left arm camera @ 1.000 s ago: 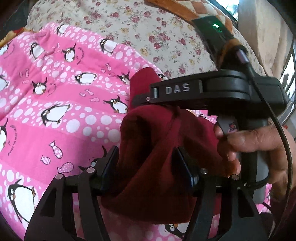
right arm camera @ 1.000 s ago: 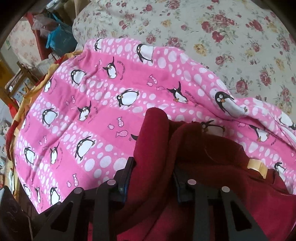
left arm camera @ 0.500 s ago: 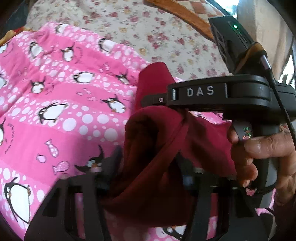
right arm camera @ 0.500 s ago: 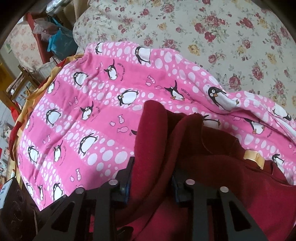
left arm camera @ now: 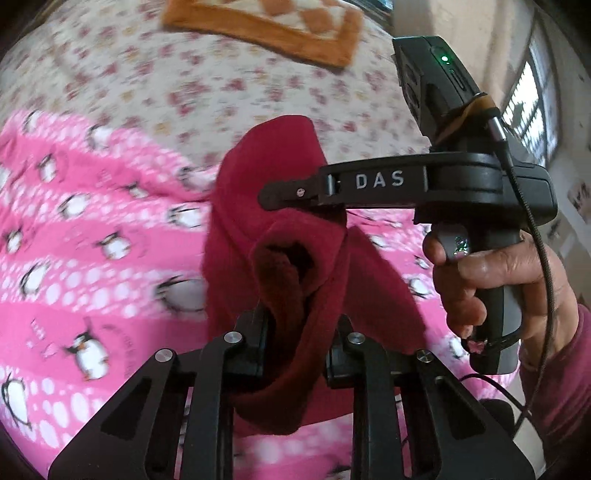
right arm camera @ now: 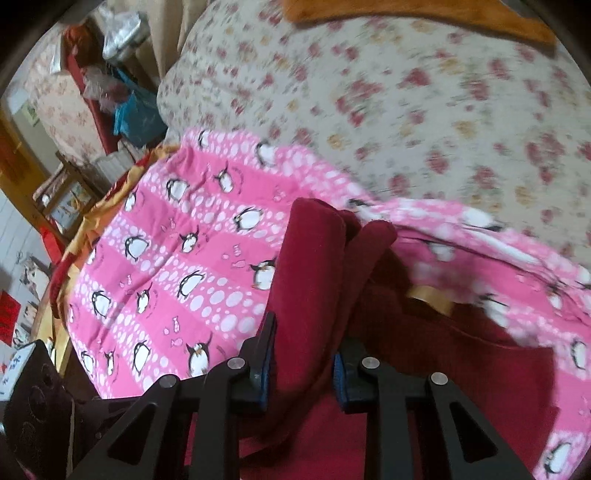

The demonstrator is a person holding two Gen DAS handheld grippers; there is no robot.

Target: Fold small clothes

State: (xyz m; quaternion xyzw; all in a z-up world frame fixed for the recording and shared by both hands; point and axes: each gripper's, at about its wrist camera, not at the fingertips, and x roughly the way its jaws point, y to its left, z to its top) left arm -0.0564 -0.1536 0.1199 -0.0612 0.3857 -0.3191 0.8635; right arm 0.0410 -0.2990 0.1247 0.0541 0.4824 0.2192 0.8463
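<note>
A small dark red garment [left arm camera: 280,236] hangs bunched above a pink penguin blanket [left arm camera: 92,229]. My left gripper [left arm camera: 299,332] is shut on a thick fold of its cloth. My right gripper [right arm camera: 303,354] is shut on another part of the same red garment [right arm camera: 314,266], which has a yellow tag [right arm camera: 430,299] near its collar. In the left wrist view the right gripper's body [left arm camera: 424,184], marked DAS, sits just above and right of the garment, held by a hand [left arm camera: 498,269]. Both hold the garment lifted off the blanket.
The penguin blanket [right arm camera: 177,269] lies on a bed with a floral sheet [right arm camera: 424,110]. An orange checked cloth [left arm camera: 266,26] lies at the far end. Cluttered furniture and bags [right arm camera: 122,96] stand past the bed's left edge.
Both grippers have risen and tilted up with the red garment, which now hangs higher and more bunched. More of the floral sheet and the orange cloth has come into view.
</note>
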